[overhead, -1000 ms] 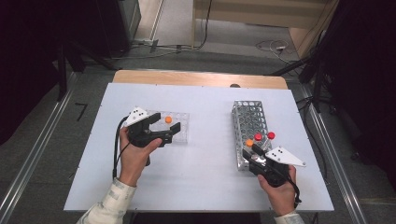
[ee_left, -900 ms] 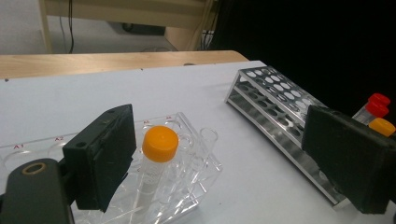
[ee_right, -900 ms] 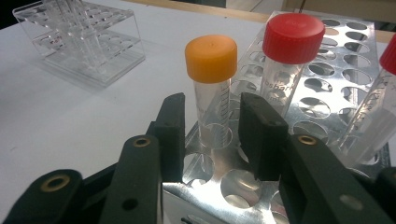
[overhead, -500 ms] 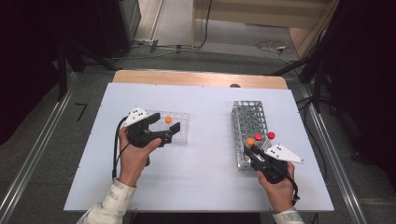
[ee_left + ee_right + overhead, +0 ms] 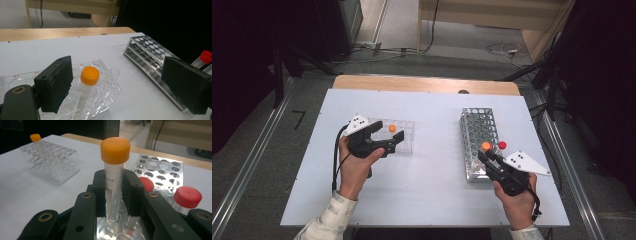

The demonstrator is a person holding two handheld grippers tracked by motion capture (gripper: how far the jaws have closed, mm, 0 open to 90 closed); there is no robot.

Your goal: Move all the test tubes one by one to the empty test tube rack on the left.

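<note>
Right gripper (image 5: 113, 195): jaws have just closed, clamped on the tube.
Tube (image 5: 113, 185): clear, printed scale, orange cap, upright, foot in metal rack (image 5: 162, 170).
Left gripper (image 5: 125, 82): jaws apart.

The left claw (image 5: 125, 85) stands wide open, its two black jaws well apart. Just inside the left-hand jaw an orange-capped tube (image 5: 88, 82) stands in a clear plastic rack (image 5: 105, 100) on the white worktop (image 5: 75, 47). Beyond the right-hand jaw lies a metal rack (image 5: 147, 53), with a red-capped tube (image 5: 203, 58) above that jaw.

Even overhead light, dark surroundings, slight softness
</note>
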